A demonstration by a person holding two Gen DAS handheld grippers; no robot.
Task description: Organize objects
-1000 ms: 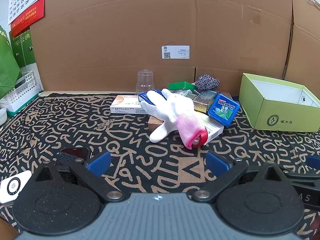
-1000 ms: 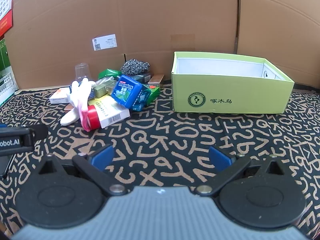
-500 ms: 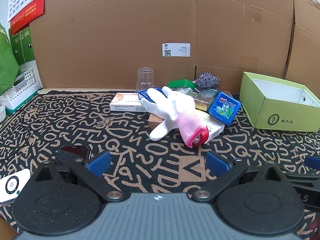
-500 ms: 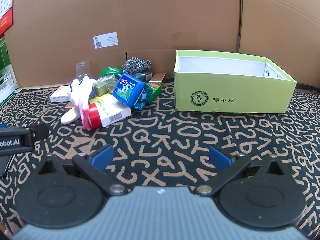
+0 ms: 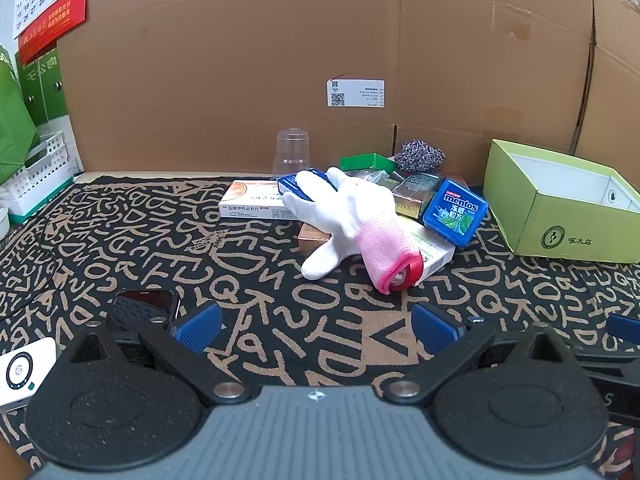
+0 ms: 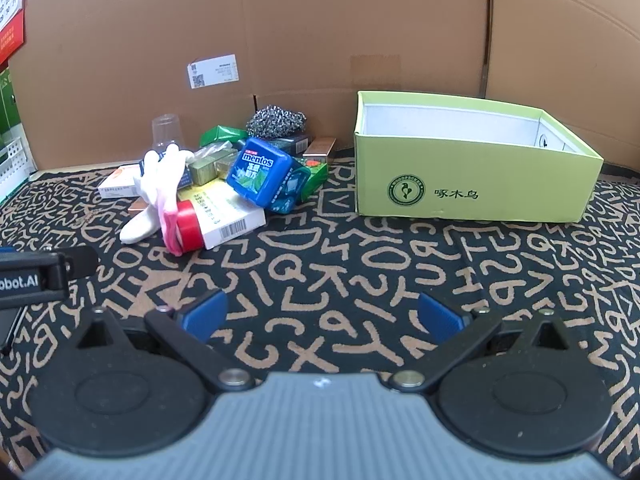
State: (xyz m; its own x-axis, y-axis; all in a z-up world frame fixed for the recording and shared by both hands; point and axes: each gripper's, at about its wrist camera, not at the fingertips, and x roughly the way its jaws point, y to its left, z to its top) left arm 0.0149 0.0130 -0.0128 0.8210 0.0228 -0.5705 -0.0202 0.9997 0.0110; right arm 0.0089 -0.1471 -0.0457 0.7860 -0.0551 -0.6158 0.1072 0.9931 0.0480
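A pile of small items lies on the patterned mat: a white glove with a pink cuff [image 5: 352,216] [image 6: 160,192], a blue Mentos box [image 5: 456,212] [image 6: 262,176], a red roll of tape [image 5: 408,274] [image 6: 188,226], several flat cartons, a steel scourer [image 5: 419,155] [image 6: 276,120] and a clear plastic cup [image 5: 293,153] [image 6: 166,131]. An open green box [image 5: 560,208] [image 6: 472,188] stands to the right of the pile. My left gripper [image 5: 316,326] is open, short of the glove. My right gripper [image 6: 322,316] is open over bare mat, in front of the green box.
Cardboard walls [image 5: 280,60] close the back. A dark phone [image 5: 146,306] and a white round-dial device [image 5: 22,370] lie at the near left. A white basket [image 5: 32,176] and green bags sit far left. The left gripper's body [image 6: 36,276] shows at the right view's left edge.
Both grippers have drawn back or risen slightly, so the pile and green box look a little lower and smaller. Nothing on the mat has moved.
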